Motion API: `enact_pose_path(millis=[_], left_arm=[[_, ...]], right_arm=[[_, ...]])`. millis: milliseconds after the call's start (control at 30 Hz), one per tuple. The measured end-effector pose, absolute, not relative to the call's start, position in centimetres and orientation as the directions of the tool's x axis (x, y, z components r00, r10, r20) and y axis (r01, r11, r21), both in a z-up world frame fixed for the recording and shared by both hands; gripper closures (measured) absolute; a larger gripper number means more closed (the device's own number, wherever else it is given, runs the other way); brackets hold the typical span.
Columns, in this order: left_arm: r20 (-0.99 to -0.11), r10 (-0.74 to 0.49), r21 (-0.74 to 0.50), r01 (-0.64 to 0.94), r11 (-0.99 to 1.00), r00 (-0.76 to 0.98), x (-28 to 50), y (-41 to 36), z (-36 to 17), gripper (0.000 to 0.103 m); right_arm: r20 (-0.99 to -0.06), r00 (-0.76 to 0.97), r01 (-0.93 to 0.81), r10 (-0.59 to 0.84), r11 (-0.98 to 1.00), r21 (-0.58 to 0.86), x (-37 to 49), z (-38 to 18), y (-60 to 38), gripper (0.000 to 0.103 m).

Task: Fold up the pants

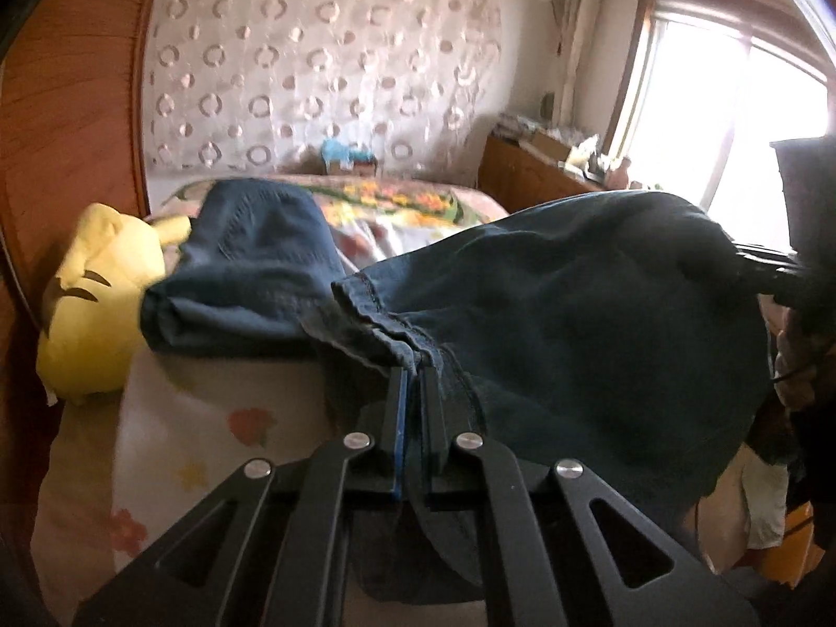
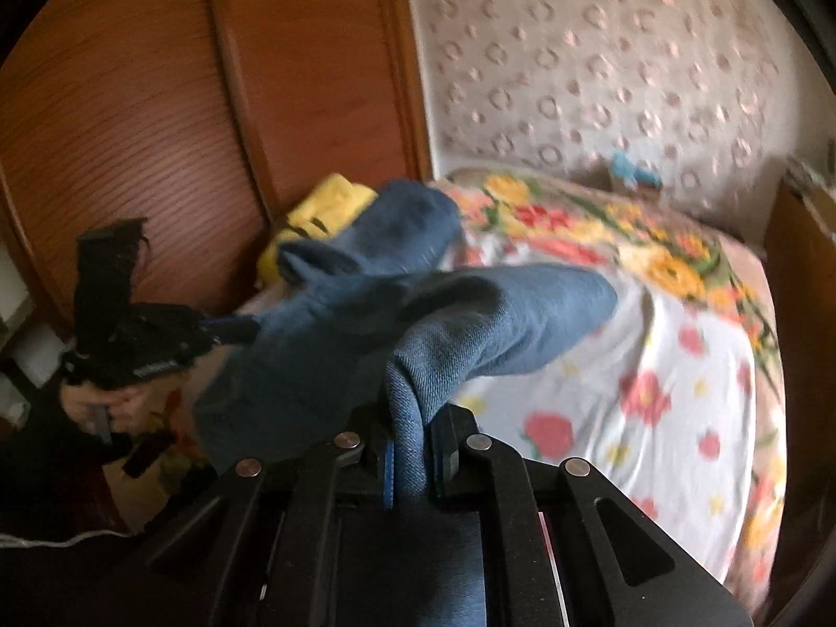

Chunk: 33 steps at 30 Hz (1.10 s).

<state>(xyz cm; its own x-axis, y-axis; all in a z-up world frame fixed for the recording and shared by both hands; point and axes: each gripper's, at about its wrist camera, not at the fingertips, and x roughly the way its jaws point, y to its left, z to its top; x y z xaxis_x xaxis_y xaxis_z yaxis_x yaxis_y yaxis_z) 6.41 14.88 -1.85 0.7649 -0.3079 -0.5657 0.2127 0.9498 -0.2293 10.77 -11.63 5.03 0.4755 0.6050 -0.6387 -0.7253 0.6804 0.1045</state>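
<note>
Left gripper (image 1: 413, 373) clamped on hem of blue pants (image 1: 575, 313); right gripper (image 2: 413, 418) clamped on a bunched fold. Pants held lifted between both above floral bed (image 2: 679, 366), far end resting near yellow plush (image 1: 94, 303).

- Wall (image 1: 324, 68) behind the bed: covered with pale fabric bearing a ring pattern.
- Bed (image 2: 679, 366): floral sheet, white ground with red and yellow flowers.
- Wooden wardrobe (image 2: 157, 104): reddish-brown, grained panels, standing just beside the bed's left side.
- Yellow plush toy (image 1: 94, 308): lying between wardrobe and bed.
- Window (image 1: 731, 120): on the right, strong daylight, overexposed.
- Low wooden cabinet (image 1: 527, 172): below the window, cluttered top.
</note>
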Motion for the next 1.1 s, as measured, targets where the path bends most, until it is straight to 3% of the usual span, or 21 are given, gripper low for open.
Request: enact_pose_path(millis=[267,633,767,967,1100], left_arm=[[-0.468,-0.282,-0.232,0.192,0.954,0.837,5.4,17.6,2.6,0.103],[-0.407,-0.248,-0.167,0.195,0.966,0.879,10.1,17.9,8.2,0.103],[-0.472,-0.291,-0.157,0.246,0.956,0.832,14.3,15.3,6.0,0.102],[-0.594,-0.331,-0.215,0.251,0.944,0.733,19.1,12.3,-2.1,0.099],[-0.603,-0.318,-0.220,0.231,0.948,0.731,19.3,11.2,-4.5,0.099]], right_arm=[[-0.589,0.500,-0.779,0.634,0.626,0.012,9.8,11.5,-7.1,0.097],[-0.515,0.496,-0.785,0.699,0.615,0.078,14.7,15.1,-6.8,0.097],[-0.576,0.533,-0.718,0.620,0.692,0.081,18.7,12.3,-10.1,0.097],[-0.734,0.477,-0.588,0.483,0.796,0.142,24.4,3.1,-16.5,0.097],[-0.776,0.452,-0.532,0.439,0.831,0.160,25.4,-0.9,-19.6,0.095]])
